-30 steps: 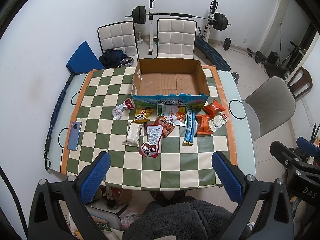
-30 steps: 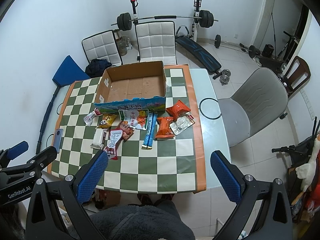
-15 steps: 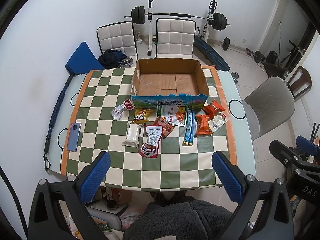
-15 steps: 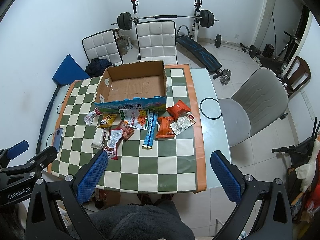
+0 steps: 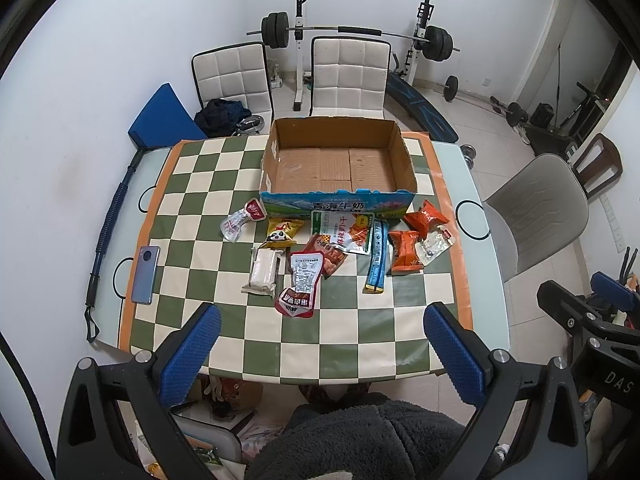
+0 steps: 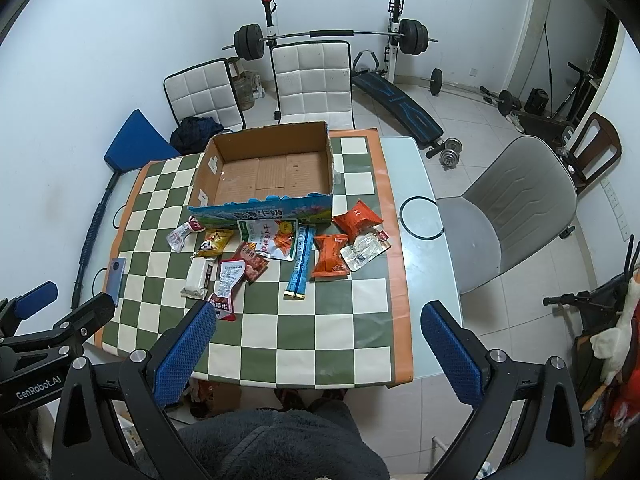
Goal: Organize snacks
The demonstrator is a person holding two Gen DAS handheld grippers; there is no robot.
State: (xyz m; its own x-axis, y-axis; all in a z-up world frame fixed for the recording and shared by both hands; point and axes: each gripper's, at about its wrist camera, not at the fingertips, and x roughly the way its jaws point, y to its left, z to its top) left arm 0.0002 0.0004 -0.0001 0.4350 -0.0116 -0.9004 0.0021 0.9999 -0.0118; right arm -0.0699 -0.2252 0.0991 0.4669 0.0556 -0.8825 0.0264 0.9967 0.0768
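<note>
Your left gripper [image 5: 320, 344] hangs wide apart and empty, high above the near edge of the green-and-cream checkered tablecloth [image 5: 224, 184], probably so you can survey the whole spread before choosing.

Start at the left: a grey-blue smartphone [image 5: 146, 269] lies flat near the cloth's left border, well apart from the food and no part of the job. Next comes the clear pouch with a red top [image 5: 242, 220], then the yellow panda packet [image 5: 282, 233] and the white wrapped bar [image 5: 263, 270] below it. The red-and-white pouch [image 5: 302, 282] lies nearest you, overlapping a dark red meat packet [image 5: 326, 255].

In the middle, the empty open cardboard box with a blue printed front [image 5: 340, 160] stands at the far side, its open top facing up to take the snacks. The green-and-white sachet [image 5: 344, 230] lies against its front wall.

Further right lie the long blue stick packet [image 5: 377, 258], two orange packets [image 5: 405, 249] and a clear pouch [image 5: 434, 245].

Your right gripper [image 6: 318, 342] is likewise spread and holding nothing, over the near edge.
</note>
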